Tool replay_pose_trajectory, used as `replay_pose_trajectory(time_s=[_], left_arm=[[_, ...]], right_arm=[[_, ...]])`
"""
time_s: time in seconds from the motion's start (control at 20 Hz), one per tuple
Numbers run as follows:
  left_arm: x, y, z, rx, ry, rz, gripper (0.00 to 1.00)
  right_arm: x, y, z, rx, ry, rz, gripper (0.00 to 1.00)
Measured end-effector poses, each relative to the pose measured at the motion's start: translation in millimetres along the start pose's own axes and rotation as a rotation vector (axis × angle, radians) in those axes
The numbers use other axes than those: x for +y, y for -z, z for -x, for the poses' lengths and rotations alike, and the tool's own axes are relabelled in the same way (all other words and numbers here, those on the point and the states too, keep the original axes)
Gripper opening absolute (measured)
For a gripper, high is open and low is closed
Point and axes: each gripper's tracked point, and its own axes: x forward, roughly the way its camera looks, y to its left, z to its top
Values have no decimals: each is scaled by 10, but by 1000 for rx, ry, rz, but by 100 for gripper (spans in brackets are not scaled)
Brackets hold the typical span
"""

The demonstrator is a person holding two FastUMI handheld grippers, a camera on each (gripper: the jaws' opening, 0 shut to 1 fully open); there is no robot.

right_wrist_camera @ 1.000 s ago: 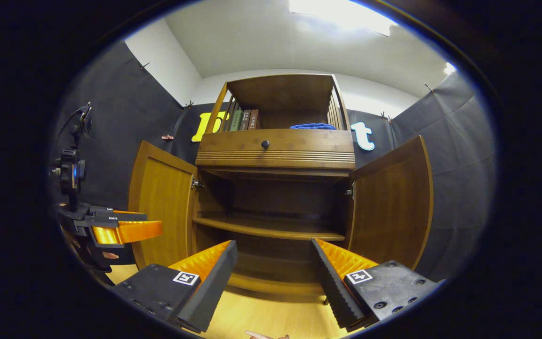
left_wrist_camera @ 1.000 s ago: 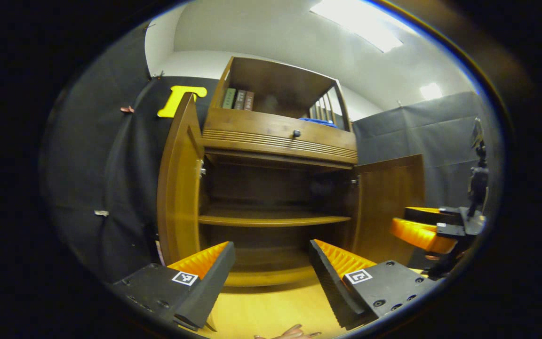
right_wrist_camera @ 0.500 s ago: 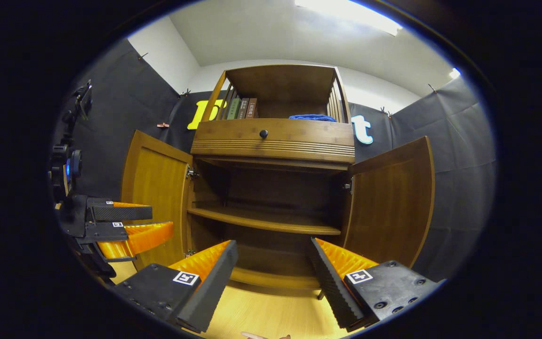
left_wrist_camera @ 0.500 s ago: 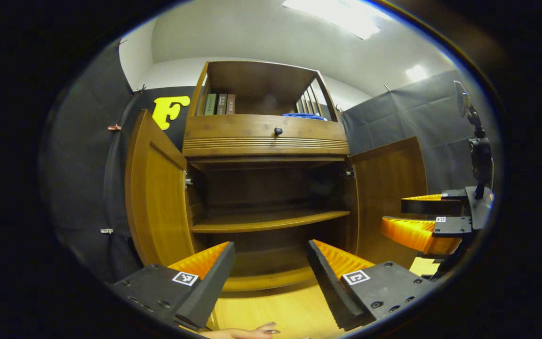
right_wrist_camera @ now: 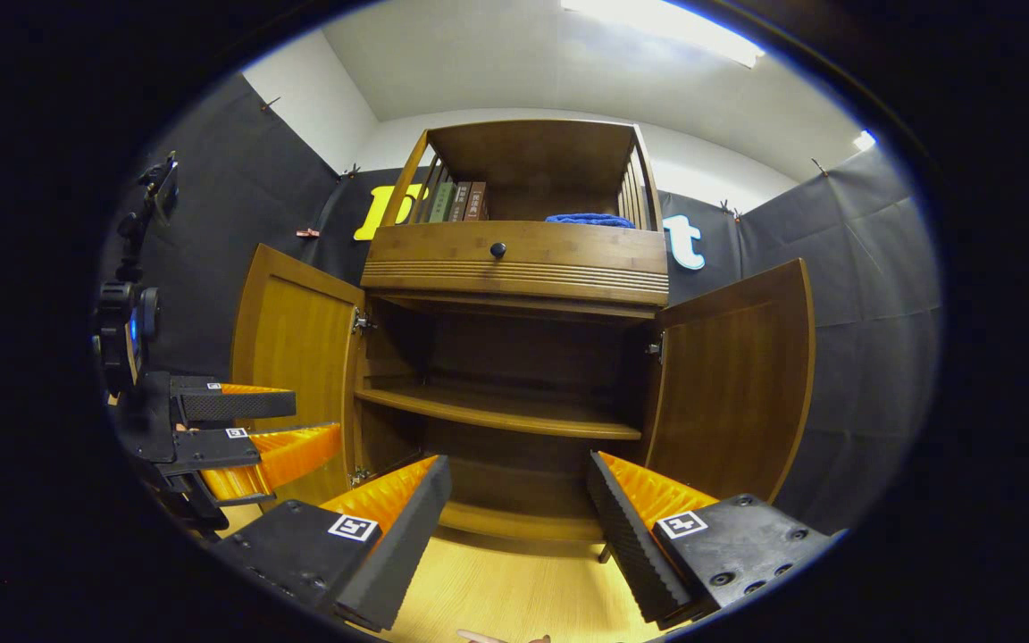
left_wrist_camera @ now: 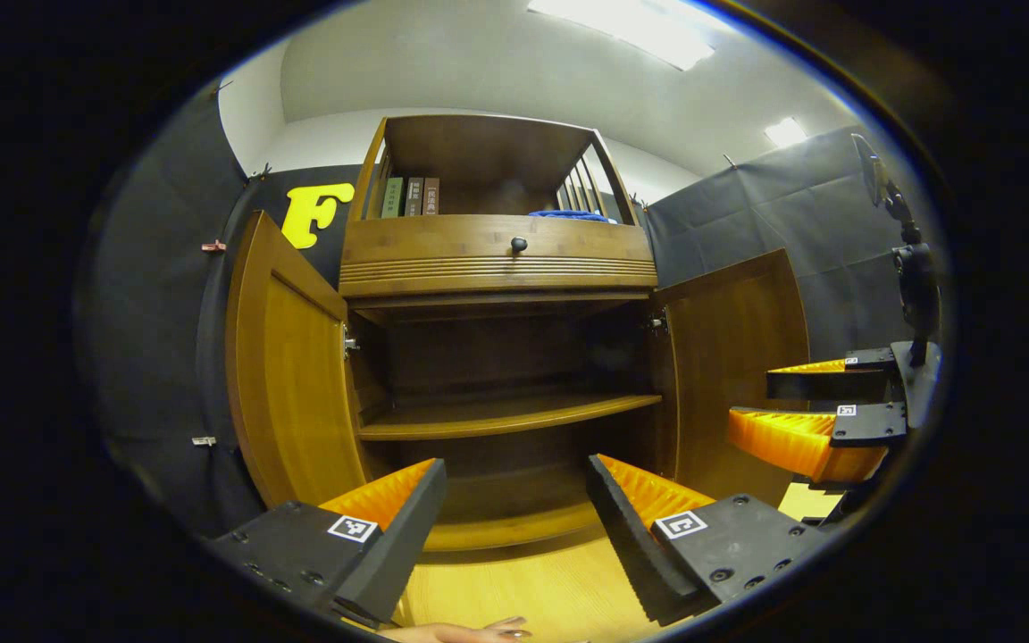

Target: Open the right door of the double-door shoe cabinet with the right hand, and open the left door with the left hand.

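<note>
Both doors (right_wrist_camera: 300, 357) unchanged, open; left tongs (left_wrist_camera: 514, 500) steadier.

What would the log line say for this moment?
left door: open | right door: open | left gripper: open, empty | right gripper: open, empty

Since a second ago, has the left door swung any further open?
Cannot tell. In the right gripper view the left door sits at nearly the same angle against the cabinet's drawer front; the slight shift could be the camera's own motion.
</note>
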Motion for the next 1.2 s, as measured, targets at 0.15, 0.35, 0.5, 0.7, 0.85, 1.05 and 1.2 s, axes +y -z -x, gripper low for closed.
replay_pose_trajectory(time_s=[0.15, 0.35, 0.5, 0.7, 0.85, 1.05, 1.2], left_arm=[[3, 3, 0, -3, -8, -2, 99], [1, -9, 7, -10, -5, -1, 97], [-2, -25, 10, -18, 3, 0, 98], [-12, -26, 19, -29, 11, 2, 97], [-16, -19, 16, -28, 7, -6, 97], [-19, 3, -5, -18, 21, 0, 97], [-25, 26, -7, -1, 14, -1, 97]], right_arm=[[-12, -7, 25, -1, 3, 6, 97], [-31, 4, 15, 1, 8, 11, 97], [-51, 23, 14, 8, 11, 17, 97], [-77, 14, 8, 7, 18, 18, 95], [-103, -11, -2, 4, 27, 19, 97], [-76, -18, -7, 10, 20, 17, 96], [-150, -40, 19, 2, 39, 29, 97]])
